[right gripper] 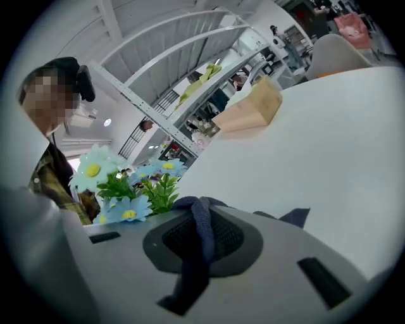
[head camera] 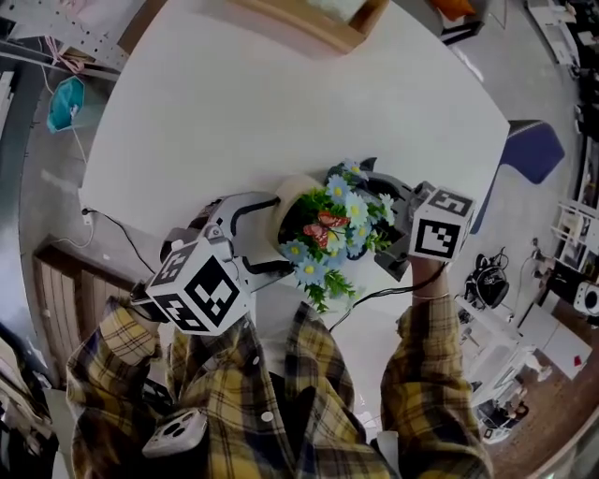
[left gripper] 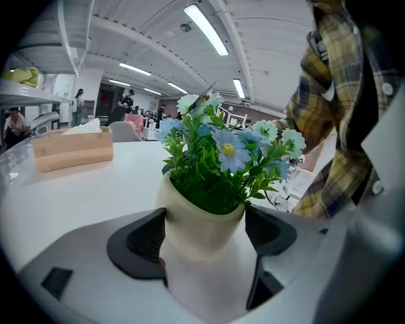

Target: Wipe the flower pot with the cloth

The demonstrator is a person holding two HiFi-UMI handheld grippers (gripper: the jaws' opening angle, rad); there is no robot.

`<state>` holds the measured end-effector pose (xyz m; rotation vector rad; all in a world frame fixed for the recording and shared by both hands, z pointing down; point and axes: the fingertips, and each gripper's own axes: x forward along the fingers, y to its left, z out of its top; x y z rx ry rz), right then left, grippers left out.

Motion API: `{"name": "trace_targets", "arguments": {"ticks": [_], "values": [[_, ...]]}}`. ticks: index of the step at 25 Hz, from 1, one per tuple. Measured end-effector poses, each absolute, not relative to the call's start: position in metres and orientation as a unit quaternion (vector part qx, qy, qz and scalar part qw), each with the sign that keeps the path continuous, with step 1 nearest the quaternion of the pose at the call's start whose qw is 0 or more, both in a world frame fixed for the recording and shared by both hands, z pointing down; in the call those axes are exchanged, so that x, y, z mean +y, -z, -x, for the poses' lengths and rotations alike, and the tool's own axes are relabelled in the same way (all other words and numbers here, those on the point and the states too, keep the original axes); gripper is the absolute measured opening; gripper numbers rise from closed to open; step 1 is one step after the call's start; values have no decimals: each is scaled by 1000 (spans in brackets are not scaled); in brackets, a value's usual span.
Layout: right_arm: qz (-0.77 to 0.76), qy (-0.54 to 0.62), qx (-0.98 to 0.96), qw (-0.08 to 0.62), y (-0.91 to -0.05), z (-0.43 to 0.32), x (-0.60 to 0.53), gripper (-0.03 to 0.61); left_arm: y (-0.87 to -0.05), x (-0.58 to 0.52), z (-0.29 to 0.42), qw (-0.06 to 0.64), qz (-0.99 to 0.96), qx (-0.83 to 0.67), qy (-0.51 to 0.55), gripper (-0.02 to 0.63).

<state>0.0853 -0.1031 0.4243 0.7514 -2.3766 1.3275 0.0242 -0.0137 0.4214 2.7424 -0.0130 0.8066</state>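
A cream flower pot [head camera: 288,195] with blue artificial flowers [head camera: 342,210] and an orange butterfly stands near the front edge of the white table [head camera: 234,103]. My left gripper [head camera: 271,234] is shut on the pot [left gripper: 202,221], its dark pads [left gripper: 142,243] pressing both sides below the rim. At the pot's right side is my right gripper [head camera: 388,220], shut on a dark blue cloth [right gripper: 196,234] that drapes over its pad. From that gripper the flowers [right gripper: 126,205] show just to the left; the pot body is hidden there.
A wooden tissue box [head camera: 318,19] sits at the table's far edge. A black cable [head camera: 122,234] runs along the left front edge. A blue chair [head camera: 533,150] stands to the right of the table. Shelving and people fill the background.
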Motion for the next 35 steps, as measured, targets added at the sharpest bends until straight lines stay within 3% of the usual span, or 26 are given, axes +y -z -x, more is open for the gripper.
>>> {"name": "trace_targets", "arguments": {"ticks": [21, 29, 35], "values": [[64, -437, -849, 289, -425, -36, -112, 15, -424, -33, -18, 42, -893, 283, -347, 399], [135, -412, -824, 366, -433, -16, -108, 15, -427, -35, -14, 77, -885, 301, -346, 398], [107, -400, -838, 356, -431, -18, -112, 15, -427, -41, -10, 100, -898, 265, -338, 397]]}}
